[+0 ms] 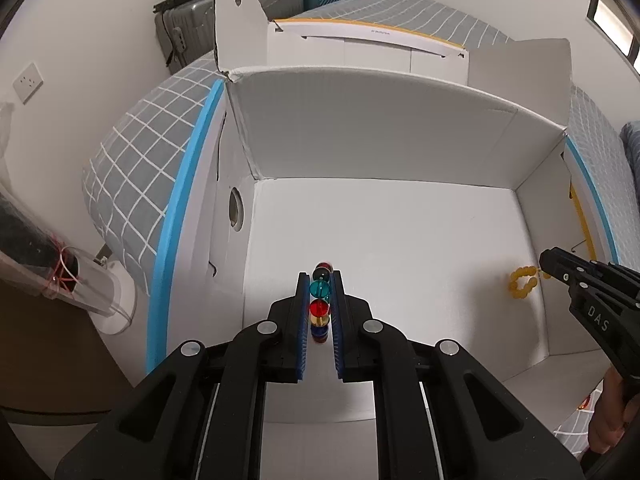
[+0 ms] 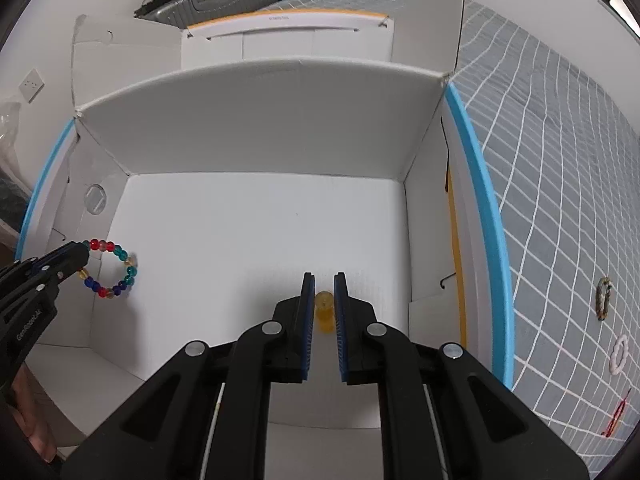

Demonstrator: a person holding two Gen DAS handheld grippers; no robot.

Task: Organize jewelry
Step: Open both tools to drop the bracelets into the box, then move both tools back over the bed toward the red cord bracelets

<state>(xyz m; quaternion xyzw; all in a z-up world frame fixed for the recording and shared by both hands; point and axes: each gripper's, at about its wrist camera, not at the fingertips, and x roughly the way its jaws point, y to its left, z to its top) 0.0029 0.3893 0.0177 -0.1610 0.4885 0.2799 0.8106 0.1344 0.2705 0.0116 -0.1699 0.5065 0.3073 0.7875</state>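
Grey checked bedspread [image 2: 560, 184] carries my white box [image 1: 360, 128]. Left hand-held gripper [image 1: 320, 280] grasps the multicoloured bracelet [image 2: 114, 268] inside; right hand-held gripper [image 2: 324, 280] clamps the yellow one [image 1: 522, 282]. Three pieces [image 2: 620, 354] remain outside.

A bed [image 2: 560, 160] with a grey grid-pattern cover carries the open white box [image 2: 260, 128], with a speckled ring [image 2: 603, 298], white flower ring [image 2: 619, 354] and red cord [image 2: 616, 420] lying right of it.

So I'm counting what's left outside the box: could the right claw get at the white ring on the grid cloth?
Probably not right away. The right claw is shut on the yellow bracelet inside the white box. The white ring lies uncovered on the grid cloth, past the box wall.
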